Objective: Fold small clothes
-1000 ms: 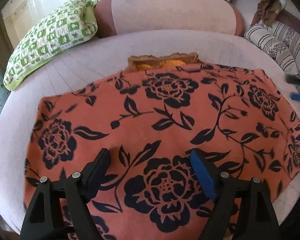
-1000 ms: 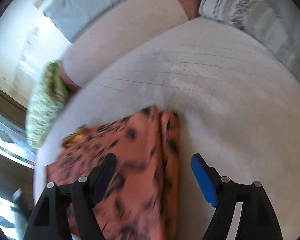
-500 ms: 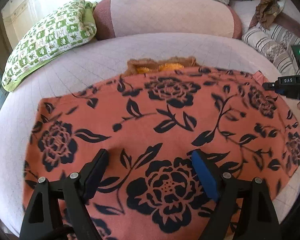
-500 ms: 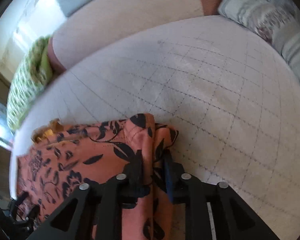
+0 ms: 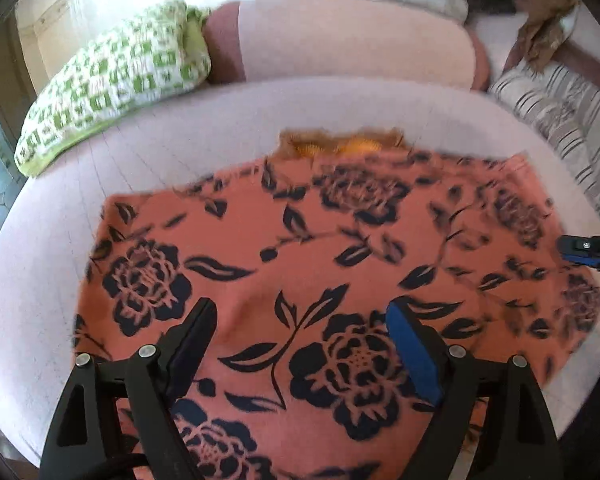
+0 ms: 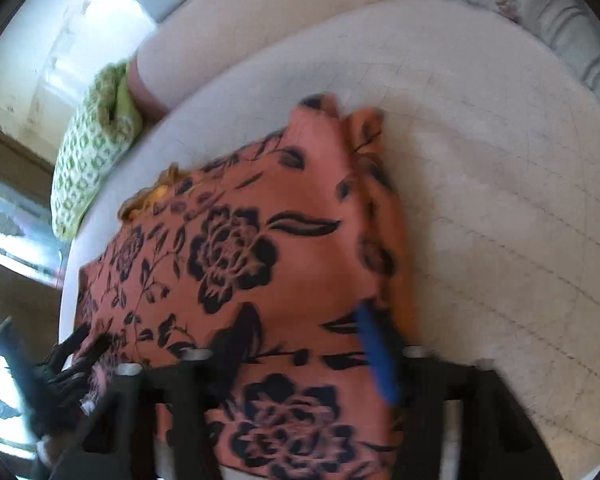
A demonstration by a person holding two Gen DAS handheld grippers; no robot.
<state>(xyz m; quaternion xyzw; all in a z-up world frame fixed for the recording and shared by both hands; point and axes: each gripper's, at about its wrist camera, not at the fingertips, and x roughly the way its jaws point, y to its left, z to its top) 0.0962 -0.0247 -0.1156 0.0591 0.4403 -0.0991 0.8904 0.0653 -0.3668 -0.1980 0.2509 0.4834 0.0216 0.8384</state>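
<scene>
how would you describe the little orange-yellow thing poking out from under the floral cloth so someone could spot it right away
Start at the pale quilted bed and find the salmon cloth with black roses spread across it. Along the cloth's far edge, toward the pink bolster, a small brownish fabric piece with orange-yellow patches peeks out from under it. It is the only orange-yellow item there, unlike the green checked pillow to its left.

A pale quilted mattress surface with stitched grid lines spans both views. A green-and-white checked pillow lies at its far left corner, touching a long pink cylindrical bolster along the far edge. A grey-striped patterned cushion rests at the far right. A crumpled brown cloth sits beyond the cushion.
</scene>
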